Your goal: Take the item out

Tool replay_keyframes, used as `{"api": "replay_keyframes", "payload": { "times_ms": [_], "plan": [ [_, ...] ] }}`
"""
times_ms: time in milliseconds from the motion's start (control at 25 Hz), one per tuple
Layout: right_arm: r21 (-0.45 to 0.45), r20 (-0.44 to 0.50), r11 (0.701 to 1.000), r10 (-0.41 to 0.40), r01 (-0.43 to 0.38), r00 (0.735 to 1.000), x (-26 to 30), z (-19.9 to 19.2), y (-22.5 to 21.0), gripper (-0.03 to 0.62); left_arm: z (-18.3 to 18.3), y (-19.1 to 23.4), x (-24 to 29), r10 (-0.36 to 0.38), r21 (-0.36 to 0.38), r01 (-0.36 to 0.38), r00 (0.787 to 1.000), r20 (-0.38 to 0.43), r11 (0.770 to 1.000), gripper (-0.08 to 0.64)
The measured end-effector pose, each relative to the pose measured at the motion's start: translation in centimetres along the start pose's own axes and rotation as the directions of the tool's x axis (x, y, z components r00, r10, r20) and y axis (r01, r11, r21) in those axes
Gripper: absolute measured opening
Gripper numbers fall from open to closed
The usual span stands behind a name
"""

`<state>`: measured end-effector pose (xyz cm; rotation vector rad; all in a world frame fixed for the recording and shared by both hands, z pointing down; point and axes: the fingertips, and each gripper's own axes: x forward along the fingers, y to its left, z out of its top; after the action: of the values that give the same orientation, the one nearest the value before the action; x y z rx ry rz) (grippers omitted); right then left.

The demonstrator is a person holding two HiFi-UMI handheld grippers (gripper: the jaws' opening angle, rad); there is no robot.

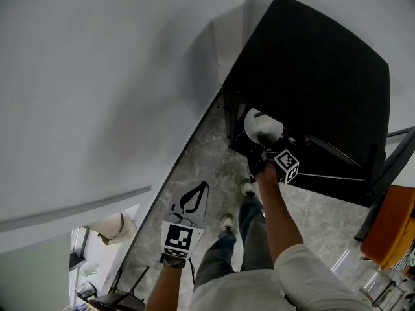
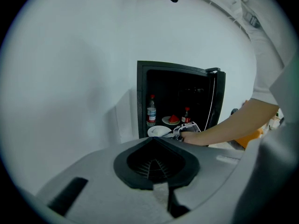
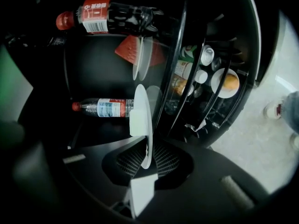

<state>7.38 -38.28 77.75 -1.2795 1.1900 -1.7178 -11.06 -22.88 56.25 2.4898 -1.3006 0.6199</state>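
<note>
A small black fridge (image 1: 311, 63) stands open against the white wall. Inside it my right gripper (image 1: 261, 153) is shut on the rim of a white plate (image 1: 259, 125) carrying a pale lump of food. In the right gripper view the plate (image 3: 142, 125) stands edge-on, running down between the jaws of the right gripper (image 3: 145, 167). The left gripper view shows that plate (image 2: 156, 131) at the fridge's front edge with the right gripper (image 2: 187, 127) on it. My left gripper (image 2: 167, 197) hangs low and away from the fridge, jaws together on nothing; its marker cube (image 1: 178, 238) shows above the floor.
Behind the plate lie a water bottle (image 3: 105, 107), a cola bottle (image 3: 103, 15) and a watermelon slice (image 3: 128, 48) on a second plate. The open door (image 1: 337, 167) carries cans (image 3: 182, 78) and a small bowl (image 3: 225, 82). A black strap (image 1: 191, 199) lies on the floor; an orange seat (image 1: 392, 225) stands at the right.
</note>
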Motion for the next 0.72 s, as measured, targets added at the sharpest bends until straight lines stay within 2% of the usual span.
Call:
{"api": "replay_keyframes", "payload": {
  "times_ms": [200,720],
  "plan": [
    [0.028,0.011,0.999,-0.018,0.018,1.0,-0.6,-0.2,-0.1,0.024,0.3,0.0,-0.3,-0.004,-0.004,0.004,1.0,0.01,1.0,0.003],
    [0.014,0.007,1.0,-0.023,0.023,1.0,-4.0,0.3,-0.1,0.021,0.9,0.7,-1.4,0.002,0.004,-0.002,0.999,0.034,1.0,0.003]
  ]
}}
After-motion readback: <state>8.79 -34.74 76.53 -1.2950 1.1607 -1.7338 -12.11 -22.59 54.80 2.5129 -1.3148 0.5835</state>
